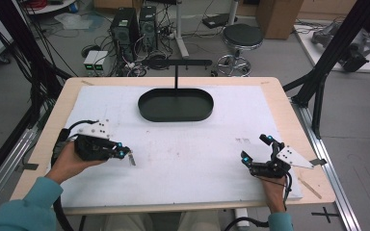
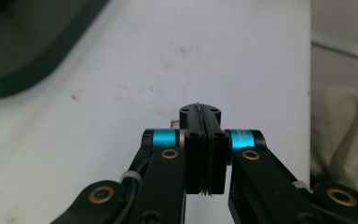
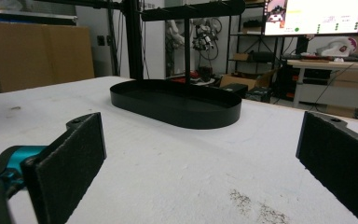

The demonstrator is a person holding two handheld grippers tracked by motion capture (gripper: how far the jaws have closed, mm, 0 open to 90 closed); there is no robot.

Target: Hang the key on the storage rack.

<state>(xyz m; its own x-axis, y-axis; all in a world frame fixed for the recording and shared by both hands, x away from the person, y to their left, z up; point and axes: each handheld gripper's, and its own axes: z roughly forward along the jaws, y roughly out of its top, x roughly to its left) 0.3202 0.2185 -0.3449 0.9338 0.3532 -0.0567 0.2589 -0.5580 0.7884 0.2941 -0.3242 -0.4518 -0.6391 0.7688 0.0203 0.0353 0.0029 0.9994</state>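
Left tool: jaws pressed together, pads face to face in the left gripper view, with a thin sliver of something pale caught along the seam. In the high view a small flat grey strip projects from the jaw tips down toward the white mat; what it is cannot be made out.

Right tool: jaws spread wide, nothing between them. In the right gripper view its two dark pads stand at opposite edges of the frame, the right one cut off by the border.

Black oval tray: sits at the far middle of the mat, well apart from both tools, with a thin upright post carrying a crossbar rising from it. Its interior looks bare.

Left hand grips its tool from the near left side, pointing it rightward across the mat. Right hand holds its tool low at the near right of the table, aimed toward the tray.
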